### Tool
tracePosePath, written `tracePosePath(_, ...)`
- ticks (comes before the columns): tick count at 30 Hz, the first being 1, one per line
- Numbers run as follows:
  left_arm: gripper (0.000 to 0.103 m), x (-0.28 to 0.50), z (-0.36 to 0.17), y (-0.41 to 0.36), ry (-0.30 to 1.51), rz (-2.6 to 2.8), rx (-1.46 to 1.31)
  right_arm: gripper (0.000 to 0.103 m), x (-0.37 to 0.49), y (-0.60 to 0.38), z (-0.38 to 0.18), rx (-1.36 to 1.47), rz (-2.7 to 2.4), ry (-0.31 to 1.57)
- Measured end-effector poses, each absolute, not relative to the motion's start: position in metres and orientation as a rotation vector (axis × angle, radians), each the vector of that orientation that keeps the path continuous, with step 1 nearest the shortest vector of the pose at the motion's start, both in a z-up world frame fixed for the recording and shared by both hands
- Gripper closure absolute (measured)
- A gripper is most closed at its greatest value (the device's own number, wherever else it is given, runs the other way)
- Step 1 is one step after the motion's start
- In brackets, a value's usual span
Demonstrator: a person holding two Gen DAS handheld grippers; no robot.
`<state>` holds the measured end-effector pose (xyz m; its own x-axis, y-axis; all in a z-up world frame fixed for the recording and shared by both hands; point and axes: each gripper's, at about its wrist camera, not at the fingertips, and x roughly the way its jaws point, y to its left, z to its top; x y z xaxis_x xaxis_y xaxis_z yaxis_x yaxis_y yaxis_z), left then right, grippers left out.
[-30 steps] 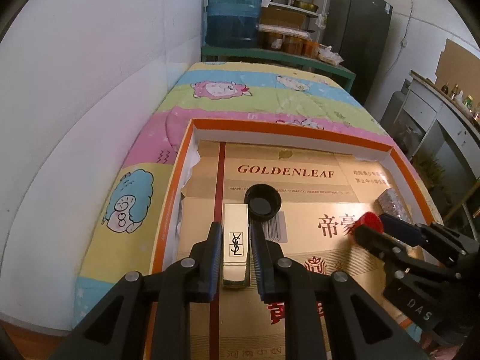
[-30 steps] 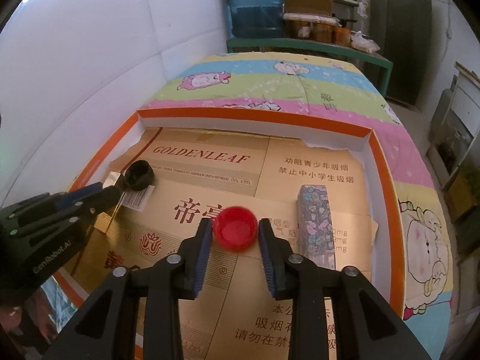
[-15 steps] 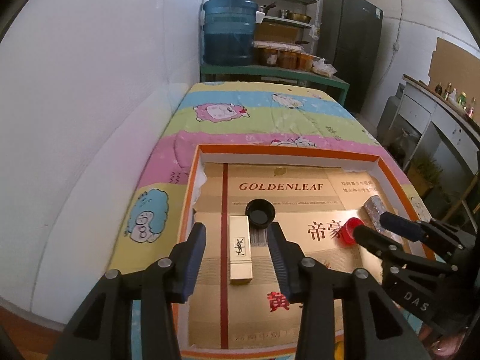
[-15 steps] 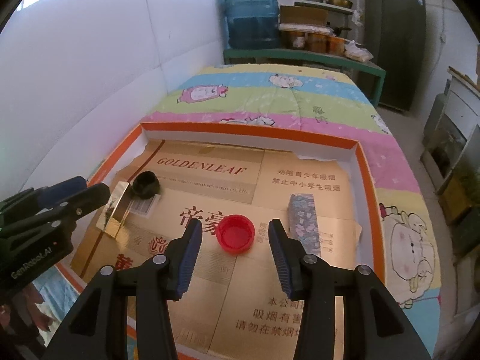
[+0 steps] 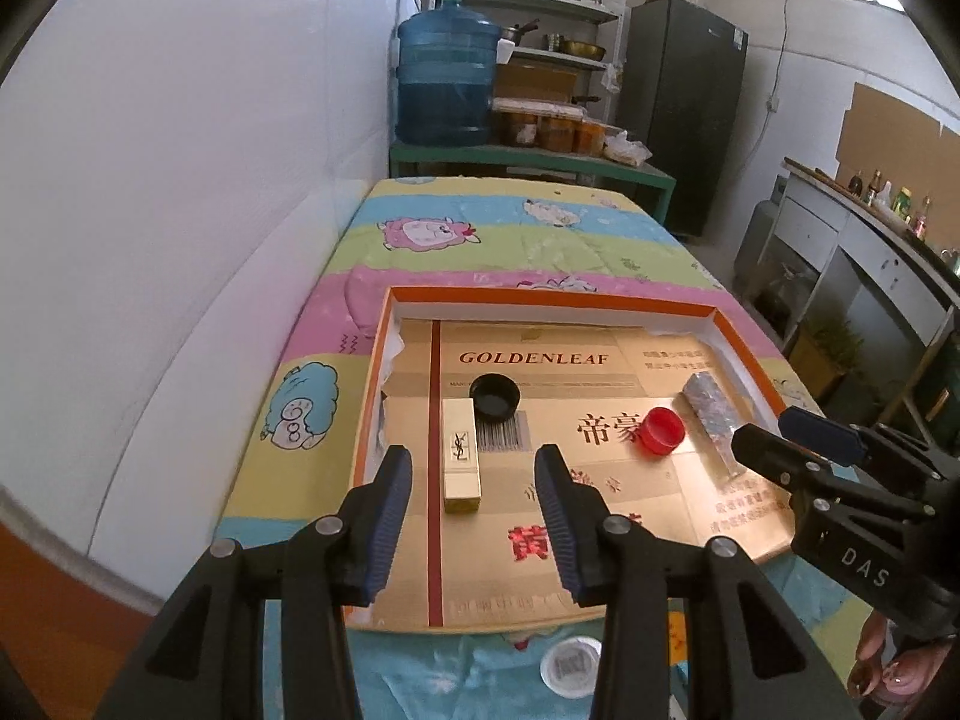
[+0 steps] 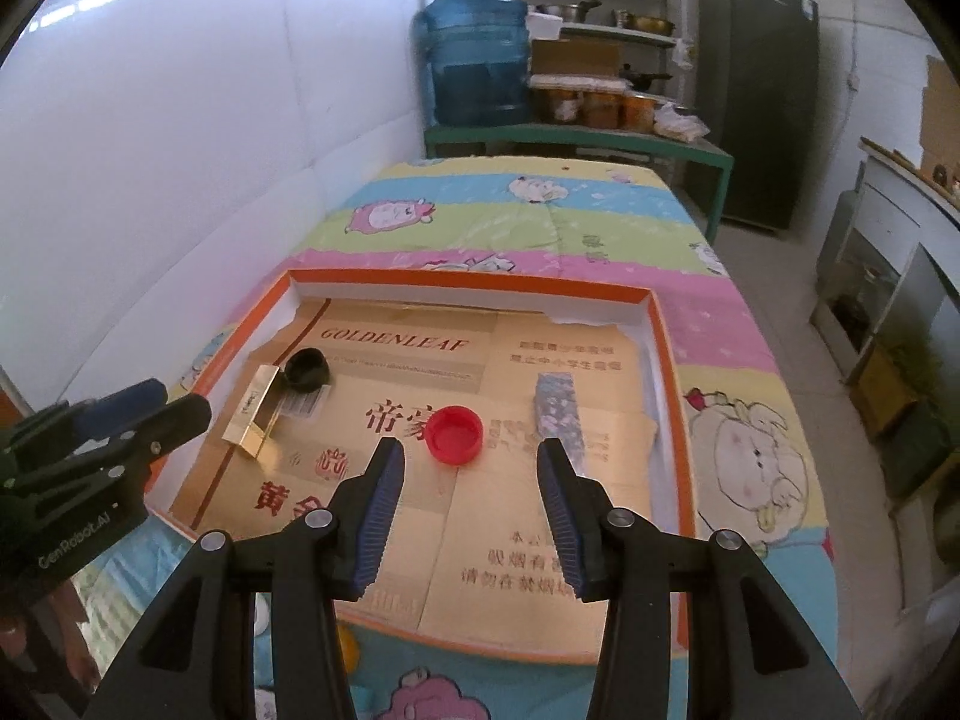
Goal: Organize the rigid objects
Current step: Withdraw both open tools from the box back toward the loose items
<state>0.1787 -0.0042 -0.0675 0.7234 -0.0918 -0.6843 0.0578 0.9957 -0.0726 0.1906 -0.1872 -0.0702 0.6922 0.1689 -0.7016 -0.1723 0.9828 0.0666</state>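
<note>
An orange-rimmed tray (image 5: 552, 299) lined with gold cardboard lies on the bed. On the lining at the left, a gold lipstick box (image 5: 461, 453) lies flat beside a black cap (image 5: 494, 396). A red cap (image 6: 454, 435) sits mid-tray, and a flower-patterned box (image 6: 559, 414) lies to its right. My left gripper (image 5: 474, 468) hangs open above the gold box and is clear of it. My right gripper (image 6: 471, 462) hangs open above and just short of the red cap, touching nothing. Each gripper also shows at the edge of the other's view.
A white wall runs along the left of the bed. A blue water jug (image 5: 447, 84) stands on a green bench beyond the bed, with a dark fridge (image 5: 684, 102) to its right. A small white lid (image 5: 570, 666) lies on the bedspread in front of the tray.
The left gripper let go of the gold box and opened. The right gripper widened off the red cap. Both drew back and rose, so the tray looks smaller.
</note>
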Motion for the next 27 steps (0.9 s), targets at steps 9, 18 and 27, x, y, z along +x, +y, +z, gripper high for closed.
tracePosePath(9,0.06,0.151,-0.049,0.001,0.697,-0.069,-0.074,0.055,0.162,-0.193,-0.06,0.023,0.161,0.773)
tracePosePath(18,0.06,0.13,-0.038,0.007,0.691,-0.067,-0.094,0.055,0.13,-0.201,-0.046,0.038,0.13,0.751)
tracePosePath(27,0.06,0.103,-0.025,0.01,0.66,-0.067,-0.099,0.055,0.102,-0.2,-0.031,0.027,0.114,0.725)
